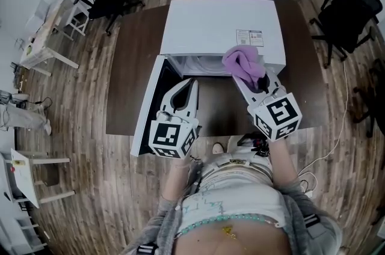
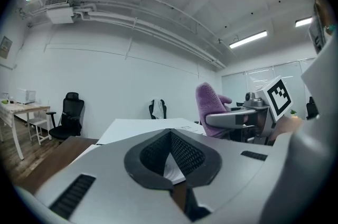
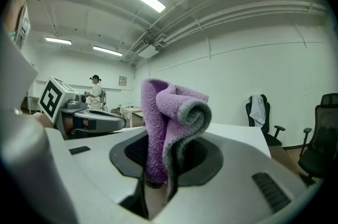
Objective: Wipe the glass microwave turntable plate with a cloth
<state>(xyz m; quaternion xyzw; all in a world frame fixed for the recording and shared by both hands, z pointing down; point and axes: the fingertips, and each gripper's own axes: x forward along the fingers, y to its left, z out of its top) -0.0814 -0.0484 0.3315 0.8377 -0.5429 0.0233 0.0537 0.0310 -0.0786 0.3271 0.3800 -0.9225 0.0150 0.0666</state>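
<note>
Clamping a purple cloth (image 1: 242,61), the right tongs (image 1: 255,80) hover beside the left tongs (image 1: 191,84), pressed together.

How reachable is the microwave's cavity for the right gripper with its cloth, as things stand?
Probably yes: the door stands open leftward, nothing blocks the cavity, and the right gripper, jaws shut on the cloth, is close in front.

Bright ceiling strips — fisheye-warped edges
</note>
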